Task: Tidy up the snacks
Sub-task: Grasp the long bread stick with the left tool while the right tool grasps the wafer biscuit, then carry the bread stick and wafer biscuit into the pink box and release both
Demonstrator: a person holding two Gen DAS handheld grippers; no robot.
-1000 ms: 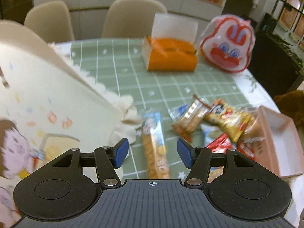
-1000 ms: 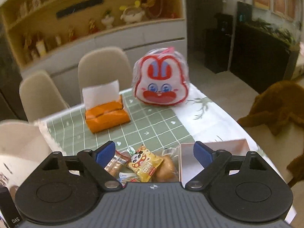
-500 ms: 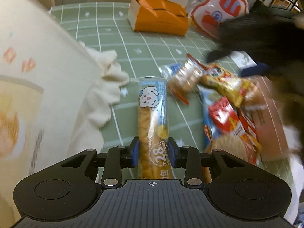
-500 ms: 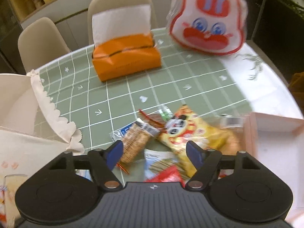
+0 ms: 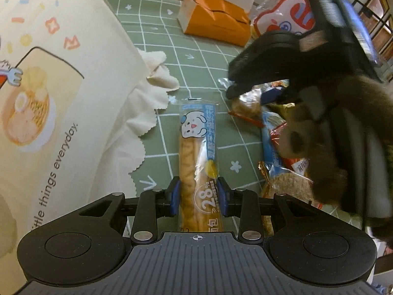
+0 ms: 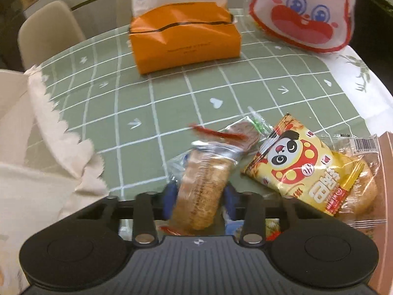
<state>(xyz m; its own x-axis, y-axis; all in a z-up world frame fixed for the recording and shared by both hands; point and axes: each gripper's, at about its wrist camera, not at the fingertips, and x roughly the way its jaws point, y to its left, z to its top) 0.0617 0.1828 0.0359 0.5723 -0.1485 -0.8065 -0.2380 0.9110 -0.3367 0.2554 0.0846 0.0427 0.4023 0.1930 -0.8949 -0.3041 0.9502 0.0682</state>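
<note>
My left gripper (image 5: 198, 195) is shut on a long blue bread-stick packet (image 5: 197, 154) that lies on the green checked tablecloth (image 5: 196, 68). My right gripper (image 6: 199, 202) is shut on a clear-wrapped brown biscuit packet (image 6: 205, 182), blurred with motion; it also shows in the left wrist view (image 5: 255, 93). A yellow panda snack bag (image 6: 302, 169) lies just right of it, over a wrapped bun (image 6: 366, 189). More packets (image 5: 277, 162) lie in a pile to the right of the bread-stick packet. A cream cloth bag (image 5: 49, 86) stands at the left.
An orange tissue box (image 6: 184, 39) and a red-and-white rabbit-face bag (image 6: 304, 12) stand at the far side of the table. A pink box (image 6: 385, 172) lies at the right edge. Chairs (image 6: 46, 32) stand behind the table.
My right gripper has come down onto the snack pile and closed on the biscuit packet. My left gripper stays closed on the bread-stick packet.
</note>
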